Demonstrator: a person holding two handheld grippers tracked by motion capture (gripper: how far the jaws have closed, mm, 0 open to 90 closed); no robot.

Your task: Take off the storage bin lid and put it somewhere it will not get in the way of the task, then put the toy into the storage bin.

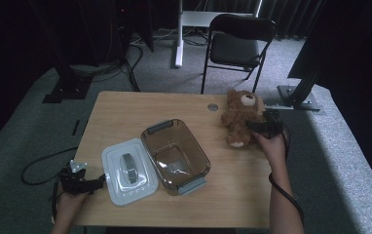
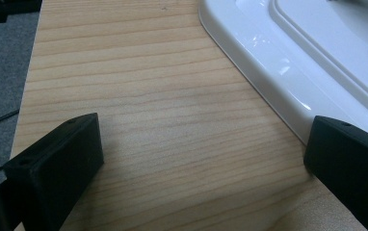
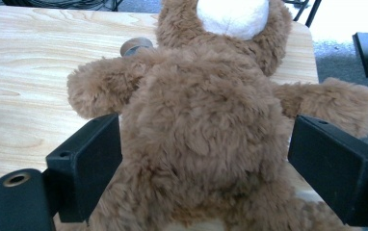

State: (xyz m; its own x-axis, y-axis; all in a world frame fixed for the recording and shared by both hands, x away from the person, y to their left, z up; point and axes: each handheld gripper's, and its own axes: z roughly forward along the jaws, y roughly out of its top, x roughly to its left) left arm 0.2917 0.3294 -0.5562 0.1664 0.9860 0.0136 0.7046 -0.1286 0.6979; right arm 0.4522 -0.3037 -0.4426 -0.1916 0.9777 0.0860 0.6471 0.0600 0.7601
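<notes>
Brown plush teddy bear (image 1: 240,117) near right far corner of wooden table (image 1: 125,107); right gripper (image 3: 206,159) spread astride torso, not yet pinching. Soft, light, compressible: best gripped mid-body. Left gripper (image 2: 201,159) spread, empty.

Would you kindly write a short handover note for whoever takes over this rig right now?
Right hand-held gripper: jaws open, set on either side of the teddy bear, which lies at the table's far right edge; not yet squeezed.
Left hand-held gripper: open, empty, resting on the table beside the white lid.
The brown box sits mid-table, open and empty, with the lid flat beside it.
Done: lid off.
Likely left: grip the bear, put it in the box, then refit the lid.
</notes>
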